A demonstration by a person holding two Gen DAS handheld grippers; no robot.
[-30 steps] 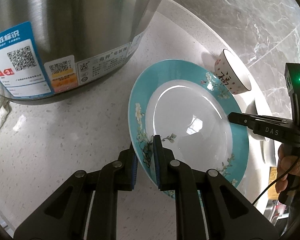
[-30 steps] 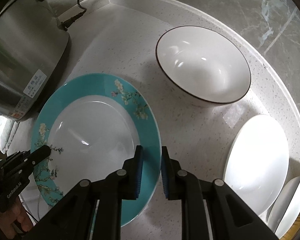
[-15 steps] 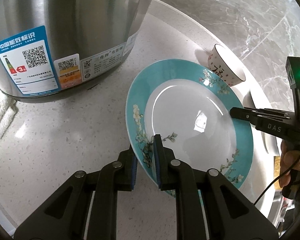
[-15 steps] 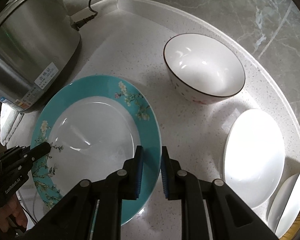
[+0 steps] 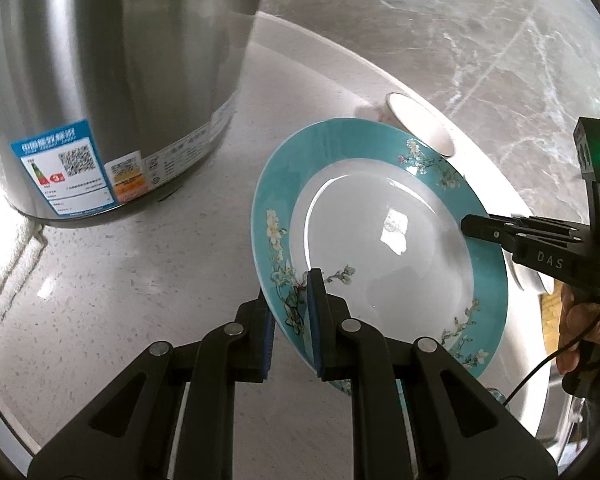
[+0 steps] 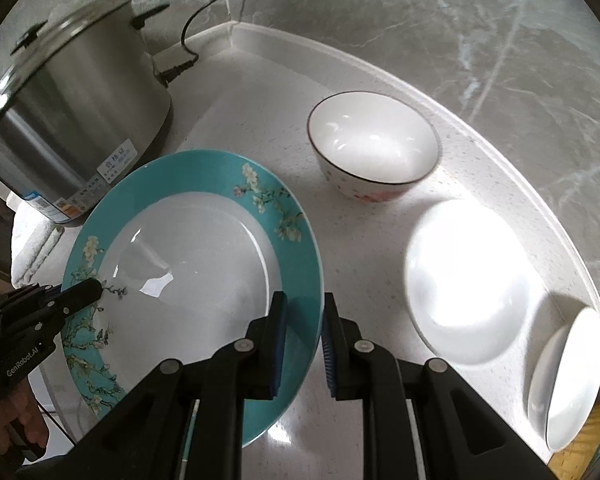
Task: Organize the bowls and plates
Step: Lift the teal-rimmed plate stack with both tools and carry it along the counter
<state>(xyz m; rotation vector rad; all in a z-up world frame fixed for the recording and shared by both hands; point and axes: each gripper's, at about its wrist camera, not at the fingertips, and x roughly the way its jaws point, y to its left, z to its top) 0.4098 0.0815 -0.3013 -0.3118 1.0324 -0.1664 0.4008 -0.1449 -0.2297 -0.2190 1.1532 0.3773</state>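
Sorting looks barely begun: left claw [image 5: 288,312] and right claw [image 6: 303,344] each clamp opposite rims of the teal plate [image 6: 204,248], held beside the steel cooker [image 6: 80,120], while bowl [image 6: 374,148] and white plates [image 6: 468,280] sit unstacked on the counter [image 6: 260,120].

A home kitchen: a speckled white countertop [image 6: 260,92] meets a grey marble wall [image 6: 420,12], with a plugged-in steel cooker [image 6: 80,108] beside bowls [image 6: 374,144] and plates [image 6: 196,264].
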